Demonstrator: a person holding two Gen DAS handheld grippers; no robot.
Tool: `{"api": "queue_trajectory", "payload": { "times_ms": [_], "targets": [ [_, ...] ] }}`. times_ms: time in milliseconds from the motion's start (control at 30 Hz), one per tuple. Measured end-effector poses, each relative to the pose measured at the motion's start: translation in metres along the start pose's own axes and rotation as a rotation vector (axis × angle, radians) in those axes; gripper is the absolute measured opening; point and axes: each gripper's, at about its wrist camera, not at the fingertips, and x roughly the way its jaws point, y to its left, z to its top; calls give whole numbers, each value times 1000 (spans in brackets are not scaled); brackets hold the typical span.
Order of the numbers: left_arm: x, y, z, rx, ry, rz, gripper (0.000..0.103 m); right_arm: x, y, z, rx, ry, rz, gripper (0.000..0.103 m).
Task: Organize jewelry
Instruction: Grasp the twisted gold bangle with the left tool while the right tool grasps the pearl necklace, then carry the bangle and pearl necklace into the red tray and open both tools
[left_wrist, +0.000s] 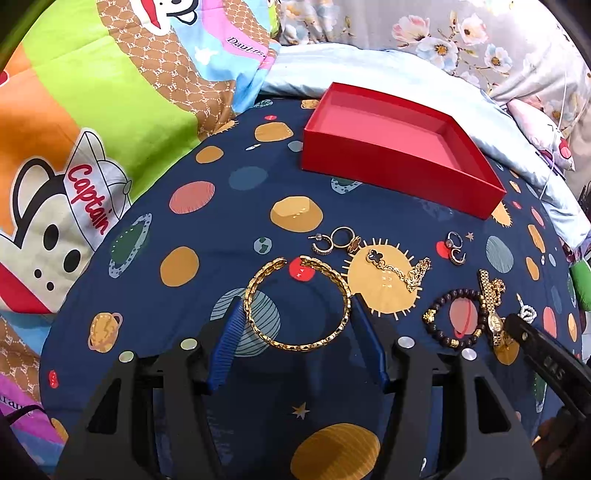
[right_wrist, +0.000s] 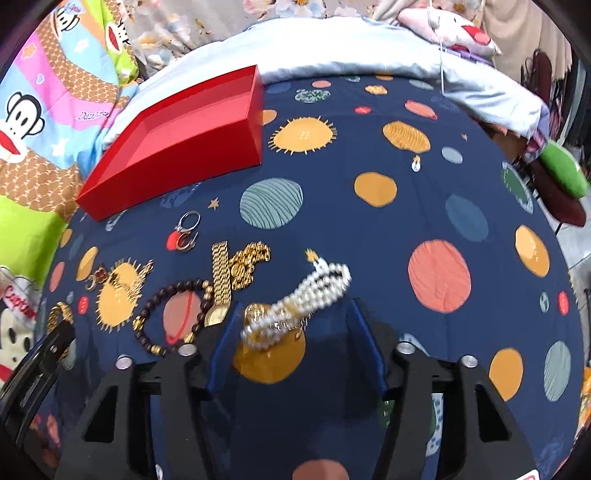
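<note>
On the bed, a navy planet-print sheet (left_wrist: 207, 229) carries the jewelry, and an empty red box (left_wrist: 402, 147) waits at twelve o'clock from the left gripper (left_wrist: 297, 325).

The gold bangle (left_wrist: 297, 306) lies flat between the left fingers (left_wrist: 231, 328), which stand at a middling width against its outer rim at nine and three o'clock, apparently pinching it across its width. It is a stiff, open cuff with a gap at its twelve o'clock edge; it looks light and smooth, so it could spring or slide if squeezed hard. Gripping across the solid sides, away from the gap, seems wisest.

The pearl bracelet (right_wrist: 295, 302) sits diagonally between the right fingers (right_wrist: 221, 343) of the right gripper (right_wrist: 291, 332), which are half closed; only the left finger looks near its end, so I judge nothing is clamped yet. Being limp, multi-strand and slippery, it should sag and is best pinched at its bunched middle.

Both grippers tilt steeply down toward the bed. At nine o'clock from the pearls lie a gold watch (right_wrist: 221, 284) and a dark bead bracelet (right_wrist: 173, 317).
</note>
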Motion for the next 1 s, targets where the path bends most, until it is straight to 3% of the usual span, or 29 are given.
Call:
{"api": "queue_trajectory", "payload": {
  "times_ms": [100, 167, 233, 433, 667, 800, 1000],
  "targets": [
    [2, 1, -1, 0, 7, -2, 56, 3, 1, 2, -25, -19, -38, 37],
    [3, 2, -2, 1, 12, -3, 56, 2, -2, 2, -42, -25, -58, 22],
    [3, 3, -3, -2, 15, -4, 56, 1, -8, 1, -47, -23, -44, 17],
    [-6, 4, -4, -1, 1, -11, 56, -9, -18, -6, -43, -11, -10, 14],
    [-27, -1, 5, 15, -41, -32, 56, -43, -11, -2, -84, -75, 45, 14],
    [-39, -9, 27, 36, -91, -47, 56, -54, 2, 22, -113, -114, 105, 14],
    [-35, -24, 92, 54, -170, -83, 56, -51, 27, 87, -144, -182, 173, 14]
  ]
}}
